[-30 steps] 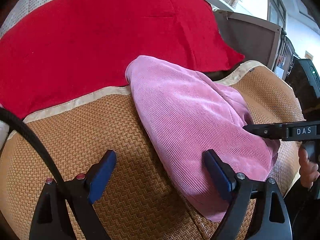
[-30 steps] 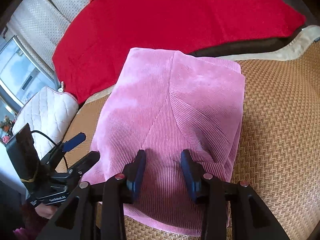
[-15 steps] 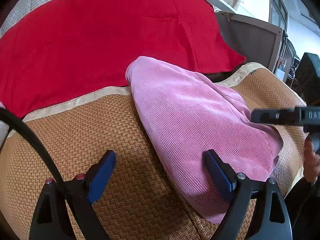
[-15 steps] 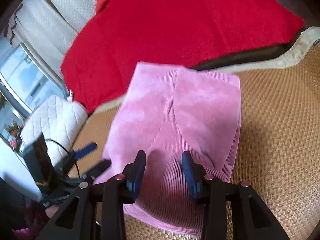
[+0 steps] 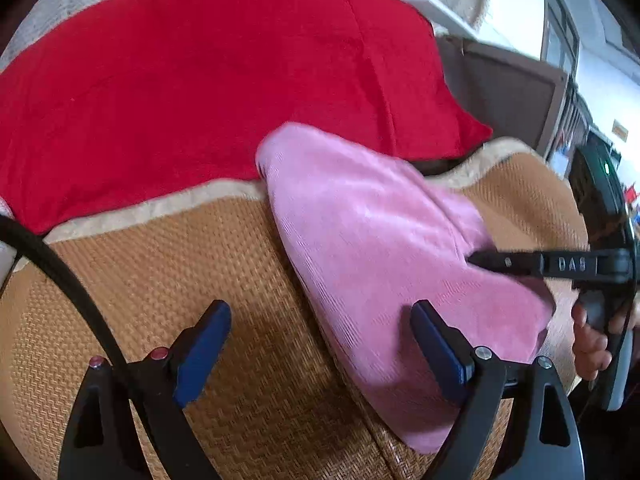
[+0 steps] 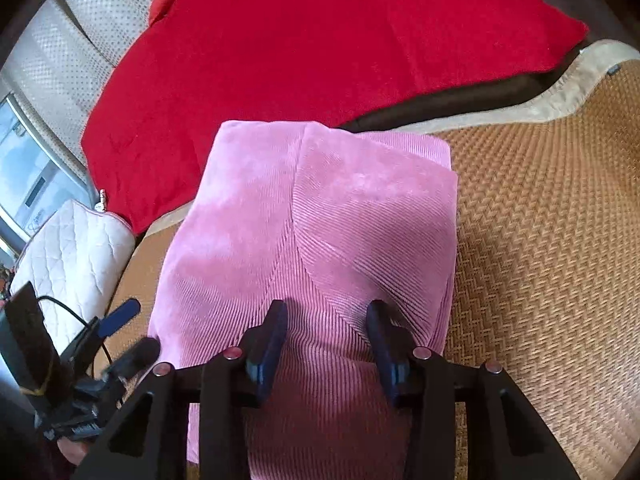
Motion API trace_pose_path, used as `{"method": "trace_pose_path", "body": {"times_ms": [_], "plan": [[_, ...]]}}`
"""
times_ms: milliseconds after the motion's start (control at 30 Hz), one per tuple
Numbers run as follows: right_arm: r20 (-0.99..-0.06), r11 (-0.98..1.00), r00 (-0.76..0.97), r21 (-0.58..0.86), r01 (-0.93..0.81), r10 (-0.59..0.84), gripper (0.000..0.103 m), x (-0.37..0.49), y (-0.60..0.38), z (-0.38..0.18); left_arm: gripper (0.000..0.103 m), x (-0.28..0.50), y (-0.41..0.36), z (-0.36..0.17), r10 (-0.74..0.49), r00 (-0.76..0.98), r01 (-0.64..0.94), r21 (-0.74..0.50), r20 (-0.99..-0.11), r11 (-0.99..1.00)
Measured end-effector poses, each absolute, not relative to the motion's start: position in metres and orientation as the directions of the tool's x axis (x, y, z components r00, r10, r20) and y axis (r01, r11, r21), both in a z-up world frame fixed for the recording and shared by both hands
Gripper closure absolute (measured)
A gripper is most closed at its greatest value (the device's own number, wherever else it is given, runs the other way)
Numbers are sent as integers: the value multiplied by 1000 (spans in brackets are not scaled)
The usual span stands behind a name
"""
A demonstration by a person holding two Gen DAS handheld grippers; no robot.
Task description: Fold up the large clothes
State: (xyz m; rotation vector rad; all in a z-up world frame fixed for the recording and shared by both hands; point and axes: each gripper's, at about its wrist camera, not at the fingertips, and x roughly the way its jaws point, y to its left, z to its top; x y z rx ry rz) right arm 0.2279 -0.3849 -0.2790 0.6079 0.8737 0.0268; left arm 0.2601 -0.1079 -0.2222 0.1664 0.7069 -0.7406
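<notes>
A soft pink ribbed piece of clothing (image 6: pixel 320 240), folded into a thick block with fine lines running across its cloth, lies on a brown woven straw mat (image 6: pixel 540 240) that has a zigzag pattern and a pale cloth edge. Its far end touches a big fuzzy red blanket (image 6: pixel 320 40) spread behind the mat. A white quilted cushion (image 6: pixel 72 248) sits off to the left of the mat in the right wrist view.

The right gripper (image 6: pixel 326 320) hangs over the near end of the pink clothing. Its black arms end in flat blue pads. Its jaws have just been opening a little, and the ribbed cloth lies between and under them, but the pads do not pinch it, so the jaws are let go.

The left gripper (image 5: pixel 320 340) has its jaws spread wide and grasps nothing. One blue pad is over the bare straw mat and the other is over the edge of the pink clothing. A thick black cable (image 5: pixel 60 272) curves past on the left. A hand (image 5: pixel 592 340) holds the other gripper's handle at the right edge
</notes>
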Motion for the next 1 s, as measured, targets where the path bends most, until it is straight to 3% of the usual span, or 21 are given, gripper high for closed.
{"method": "trace_pose_path", "body": {"times_ms": [267, 367, 433, 533, 867, 1000], "plan": [[-619, 813, 754, 543, 209, 220, 57, 199, -405, -252, 12, 285, -106, -218, -584, 528, 619, -191, -617, 762], [-664, 800, 703, 553, 232, 255, 56, 205, -407, -265, 12, 287, -121, -226, -596, 479, 646, -201, -644, 737], [-719, 802, 622, 549, 235, 311, 56, 214, -401, -285, 11, 283, -141, -244, -533, 443, 669, -129, -721, 732], [-724, 821, 625, 524, 226, 290, 56, 215, -399, -282, 11, 287, -141, -245, -549, 433, 657, -167, -715, 736], [-617, 712, 726, 653, 257, 303, 56, 238, -455, -269, 11, 277, -131, -228, -623, 425, 695, -204, -657, 689], [-689, 730, 639, 623, 282, 341, 53, 270, -448, -297, 11, 273, -141, -241, -580, 424, 718, -133, -695, 683]]}}
